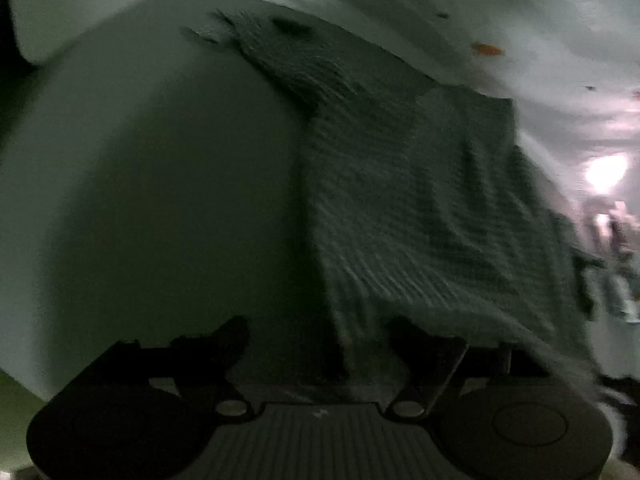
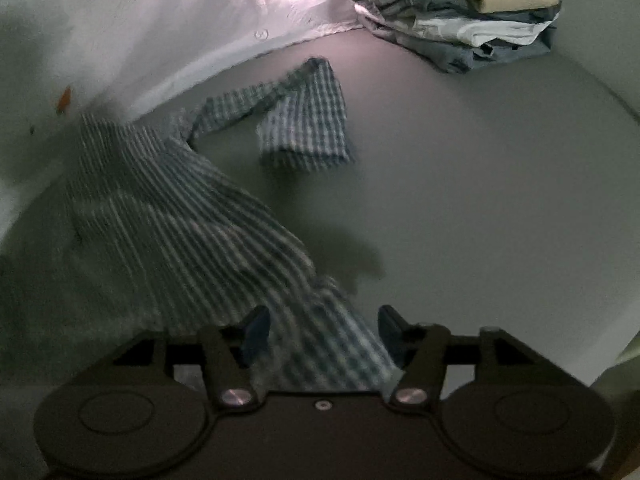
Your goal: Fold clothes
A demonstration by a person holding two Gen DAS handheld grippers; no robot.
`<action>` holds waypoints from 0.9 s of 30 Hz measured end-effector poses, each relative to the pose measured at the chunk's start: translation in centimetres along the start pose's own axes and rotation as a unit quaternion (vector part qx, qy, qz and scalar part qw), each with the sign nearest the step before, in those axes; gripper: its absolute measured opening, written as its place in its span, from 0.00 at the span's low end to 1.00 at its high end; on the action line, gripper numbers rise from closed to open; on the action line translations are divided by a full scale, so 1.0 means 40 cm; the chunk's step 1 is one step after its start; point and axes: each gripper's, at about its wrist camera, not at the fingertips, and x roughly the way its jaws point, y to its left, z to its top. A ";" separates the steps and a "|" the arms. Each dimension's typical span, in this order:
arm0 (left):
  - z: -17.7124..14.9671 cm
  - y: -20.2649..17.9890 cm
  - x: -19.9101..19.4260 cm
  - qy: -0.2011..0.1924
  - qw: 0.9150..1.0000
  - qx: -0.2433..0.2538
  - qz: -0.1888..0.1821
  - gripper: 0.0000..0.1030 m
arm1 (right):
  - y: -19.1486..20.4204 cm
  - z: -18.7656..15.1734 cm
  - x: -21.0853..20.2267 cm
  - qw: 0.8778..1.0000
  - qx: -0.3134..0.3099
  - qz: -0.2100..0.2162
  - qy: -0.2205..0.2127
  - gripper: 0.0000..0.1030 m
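Observation:
A blue-and-white checked garment (image 2: 176, 216) lies spread on the pale table (image 2: 480, 200), one sleeve (image 2: 304, 120) stretched toward the back. It also fills the right half of the left wrist view (image 1: 420, 200), dim and blurred. My right gripper (image 2: 322, 328) is open, its jaws wide apart, with the garment's near edge lying between the fingers. My left gripper (image 1: 320, 336) is open too, with the cloth's near edge draped over its right finger (image 1: 408, 336).
A stack of folded clothes (image 2: 460, 20) sits at the back right of the table. A white sheet backdrop (image 2: 160, 20) with a bright light spot hangs behind the table. Bare table surface (image 1: 160, 200) lies left of the garment.

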 end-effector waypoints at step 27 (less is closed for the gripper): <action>0.056 -0.036 0.013 -0.013 0.989 -0.064 0.129 0.48 | -0.036 -0.012 -0.053 0.996 0.063 -0.032 0.053 0.46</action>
